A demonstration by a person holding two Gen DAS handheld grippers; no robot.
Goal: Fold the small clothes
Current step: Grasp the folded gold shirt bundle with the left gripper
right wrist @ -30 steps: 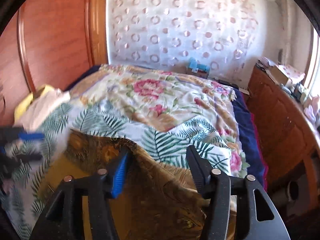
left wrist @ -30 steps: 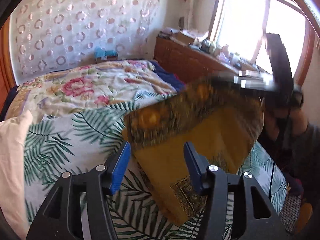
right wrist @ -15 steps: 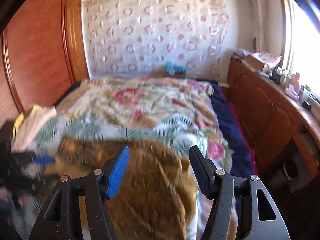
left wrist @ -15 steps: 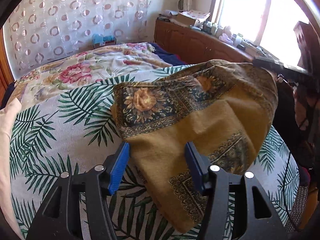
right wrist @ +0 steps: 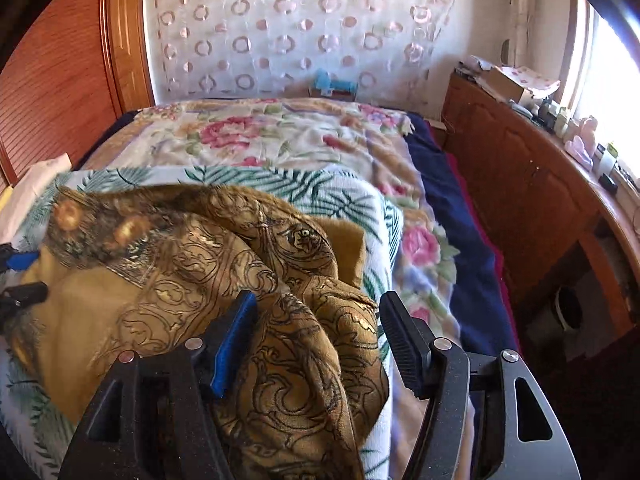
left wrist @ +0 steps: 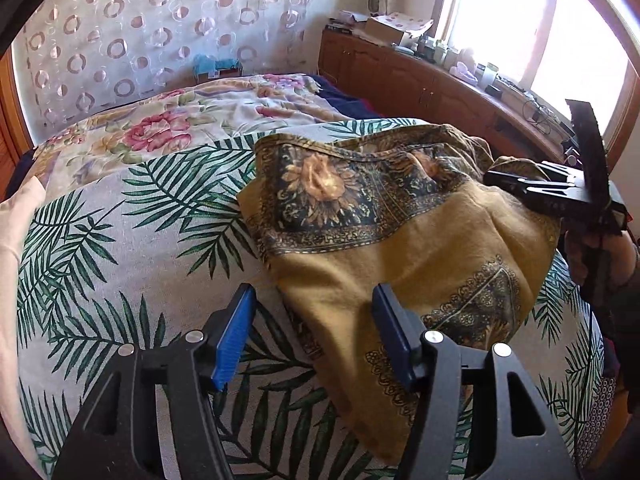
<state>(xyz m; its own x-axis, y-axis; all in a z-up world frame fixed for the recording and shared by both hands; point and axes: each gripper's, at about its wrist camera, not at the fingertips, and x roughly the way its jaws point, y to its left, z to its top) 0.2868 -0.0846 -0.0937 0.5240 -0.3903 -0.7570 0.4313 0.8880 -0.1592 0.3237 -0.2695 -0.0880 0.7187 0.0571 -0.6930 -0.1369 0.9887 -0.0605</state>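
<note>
Mustard cloth [left wrist: 420, 248] between both tools' jaws

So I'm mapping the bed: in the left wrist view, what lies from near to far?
Left gripper → mustard patterned cloth → palm-leaf sheet → floral bedspread → circle-patterned curtain.

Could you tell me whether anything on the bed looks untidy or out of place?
The mustard patterned cloth is not flat: its right side is bunched into rumpled folds near the edge of the palm-leaf bedspread.

Home bedroom: bed [left wrist: 120, 216], wooden dresser [right wrist: 532, 184].
</note>
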